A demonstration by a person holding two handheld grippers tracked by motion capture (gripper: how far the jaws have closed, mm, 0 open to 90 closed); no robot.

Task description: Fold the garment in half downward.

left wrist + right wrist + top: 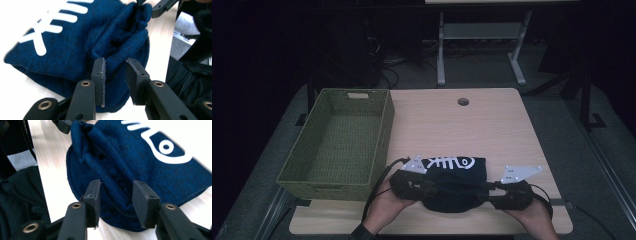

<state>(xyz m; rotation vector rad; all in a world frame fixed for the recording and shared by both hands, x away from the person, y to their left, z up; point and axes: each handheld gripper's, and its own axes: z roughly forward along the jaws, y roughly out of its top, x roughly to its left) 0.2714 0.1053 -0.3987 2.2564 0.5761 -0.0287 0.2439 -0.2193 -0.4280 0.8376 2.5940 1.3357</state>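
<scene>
A dark blue knit hat (454,172) with a white fish-bone print lies near the front edge of the wooden table (462,125). My left gripper (439,189) reaches in from the left at the hat's near side, and my right gripper (484,192) comes in from the right. In the left gripper view a fold of the hat (75,50) sits between the jaws of the left gripper (115,77), with a gap beside it. In the right gripper view a ridge of the hat (140,162) lies loosely between the parted jaws of the right gripper (116,197).
A green woven basket (384,130) stands on the table's left side, close to the hat and my left hand. A round cable hole (463,102) sits near the far edge. A desk frame (482,35) stands on the floor beyond.
</scene>
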